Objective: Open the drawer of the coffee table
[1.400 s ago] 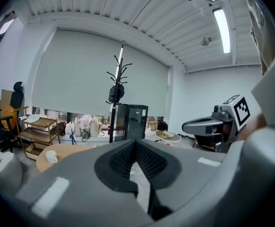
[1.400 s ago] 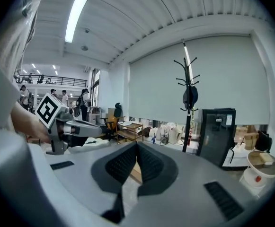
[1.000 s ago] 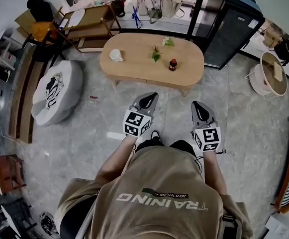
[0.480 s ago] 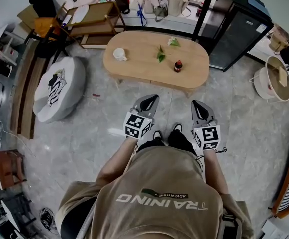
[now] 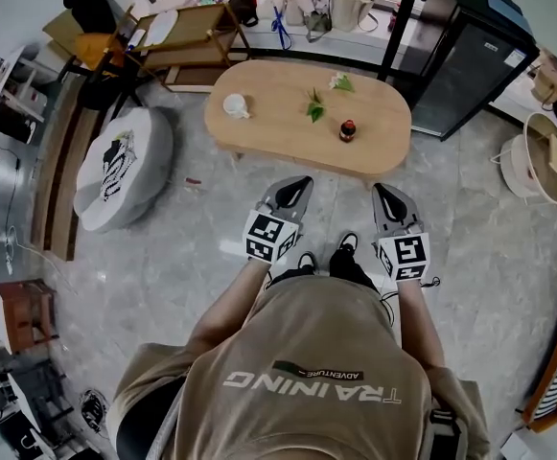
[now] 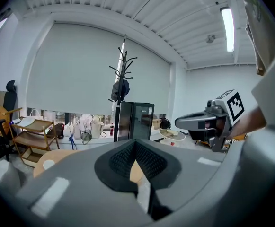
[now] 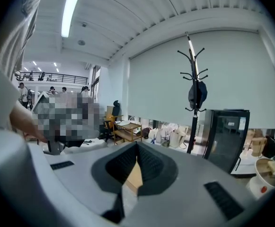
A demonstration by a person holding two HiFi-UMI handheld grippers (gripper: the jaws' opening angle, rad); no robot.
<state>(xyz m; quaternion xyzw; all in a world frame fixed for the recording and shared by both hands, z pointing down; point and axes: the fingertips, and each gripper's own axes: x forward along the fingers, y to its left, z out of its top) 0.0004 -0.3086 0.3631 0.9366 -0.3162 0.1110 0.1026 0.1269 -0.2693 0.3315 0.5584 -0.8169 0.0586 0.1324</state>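
Head view: left hand-held gripper and right hand-held gripper were closed, empty; counter lay ahead of both, apart, long axis crosswise, neither nearer.

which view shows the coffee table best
Head view: the whole oval coffee table from above. The left gripper view catches part of its top; the right gripper view only a wooden sliver past its jaws.
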